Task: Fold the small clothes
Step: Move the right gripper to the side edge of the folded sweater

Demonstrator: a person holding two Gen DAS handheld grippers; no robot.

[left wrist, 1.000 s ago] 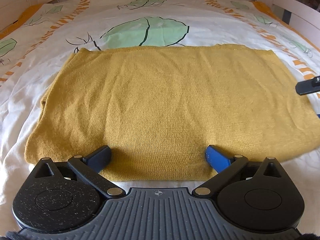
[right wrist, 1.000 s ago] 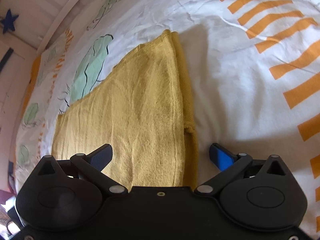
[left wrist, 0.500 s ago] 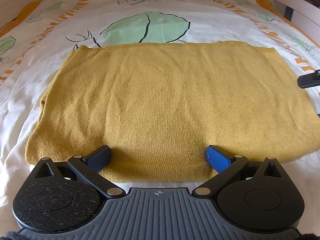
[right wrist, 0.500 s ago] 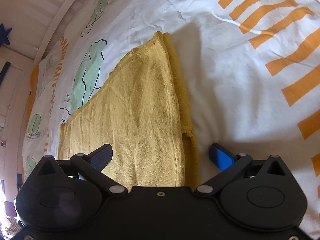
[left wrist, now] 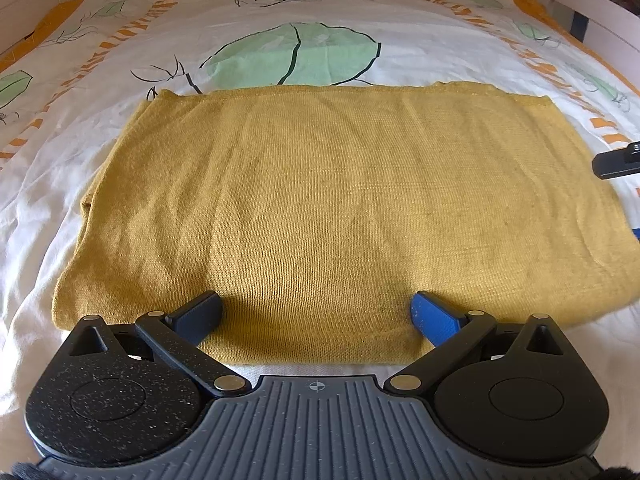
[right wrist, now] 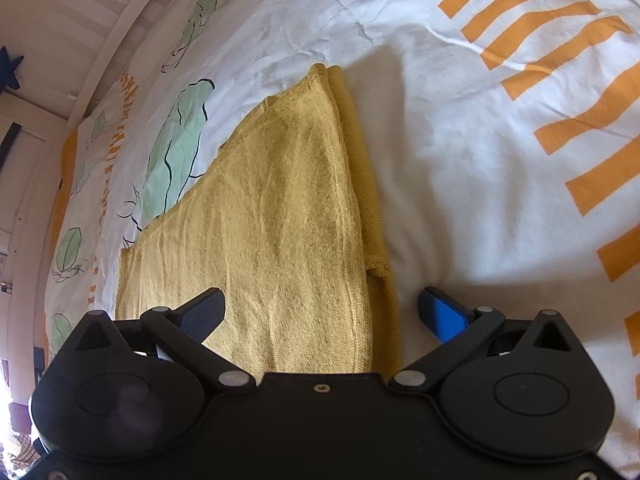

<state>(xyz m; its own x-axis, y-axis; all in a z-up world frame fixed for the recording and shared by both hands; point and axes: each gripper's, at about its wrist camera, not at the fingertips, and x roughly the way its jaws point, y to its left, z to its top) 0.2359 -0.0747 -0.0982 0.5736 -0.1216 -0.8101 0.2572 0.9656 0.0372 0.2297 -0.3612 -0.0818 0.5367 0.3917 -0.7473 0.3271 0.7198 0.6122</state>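
1. Our left gripper [left wrist: 316, 314] hangs wide apart over the near edge of the knit [left wrist: 328, 204].
2. Our right gripper [right wrist: 320, 312], also spread, straddles the knit's right edge.
3. The knit lies folded flat on the duvet [left wrist: 100, 60], just below its big green leaf [left wrist: 296, 54].

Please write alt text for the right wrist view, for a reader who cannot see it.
The open right tool straddles the side edge of a folded mustard-yellow knit garment, holding nothing. The garment lies flat on a white bedsheet printed with green leaves and orange stripes.
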